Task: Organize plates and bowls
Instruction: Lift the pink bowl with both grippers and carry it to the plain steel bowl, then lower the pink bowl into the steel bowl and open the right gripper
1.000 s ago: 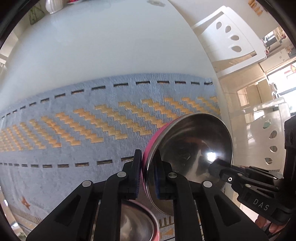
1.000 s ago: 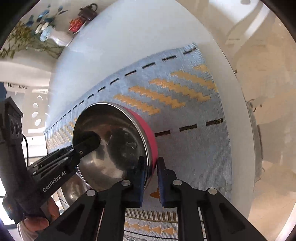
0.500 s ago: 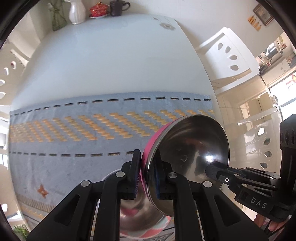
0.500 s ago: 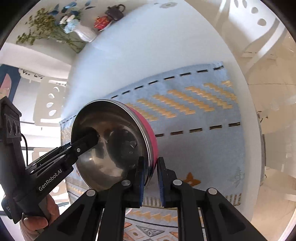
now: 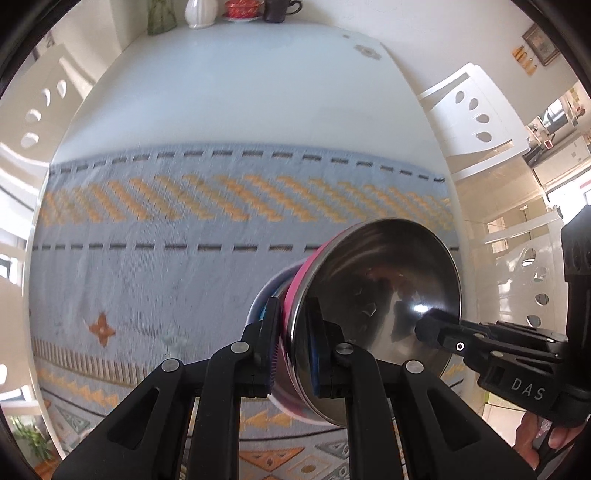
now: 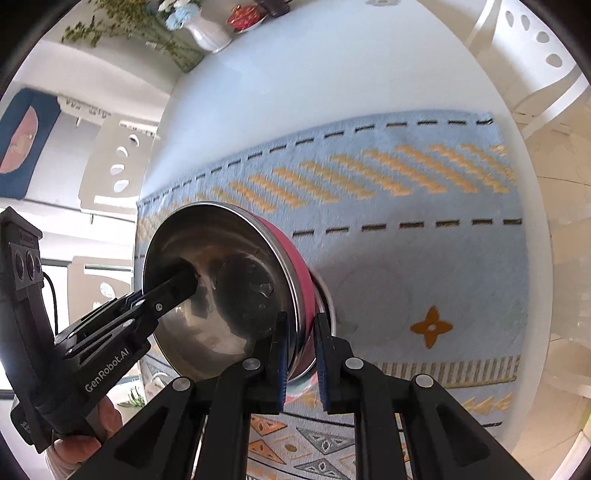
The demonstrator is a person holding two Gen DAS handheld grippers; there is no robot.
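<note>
Blue runner (image 5: pixel 155 280), bowl (image 5: pixel 384 314) tipped sideways

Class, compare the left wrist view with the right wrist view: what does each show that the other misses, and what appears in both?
Left wrist only: a dark mug at the table's far edge and wall frames.
Right wrist only: flowers in the white vase and a blue wall hanging.
Both: the pink steel bowl, each gripper clamping its rim, over the patterned cloth.

— Where is the bowl (image 5: pixel 380 295)?

— I have it between both grippers, above the mat (image 5: pixel 166 266), which covers the table's (image 5: pixel 236 99) near half.

— Behind?

— A vase (image 5: pixel 199 13) and cup (image 5: pixel 279 6) at the far edge; chairs (image 5: pixel 472 118) flank the table.
</note>
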